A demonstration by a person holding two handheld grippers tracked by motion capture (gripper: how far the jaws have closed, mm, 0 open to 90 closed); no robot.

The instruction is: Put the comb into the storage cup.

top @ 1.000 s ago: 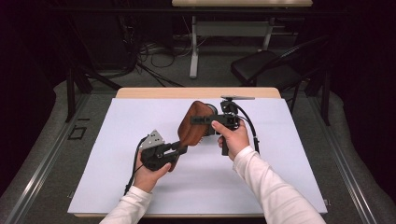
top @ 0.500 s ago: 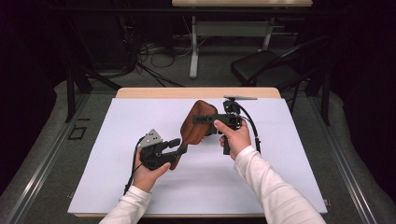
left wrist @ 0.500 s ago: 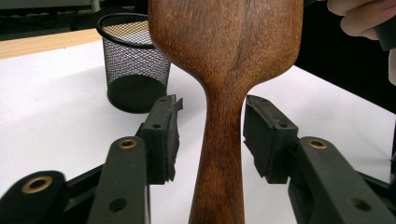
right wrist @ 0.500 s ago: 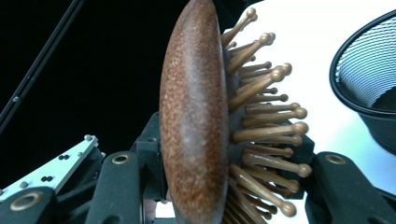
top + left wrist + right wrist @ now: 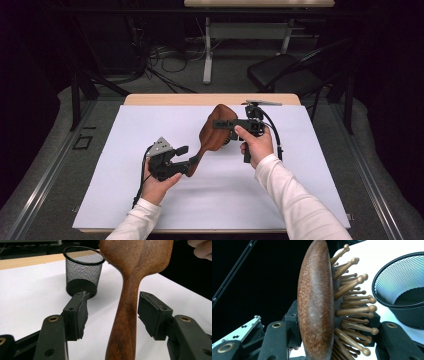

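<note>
The left gripper has just been opening its jaws; the wooden hairbrush handle stands between them, free. The right gripper clamps the brush head above the worktop, near the mesh cup. The handover looks finished.
</note>
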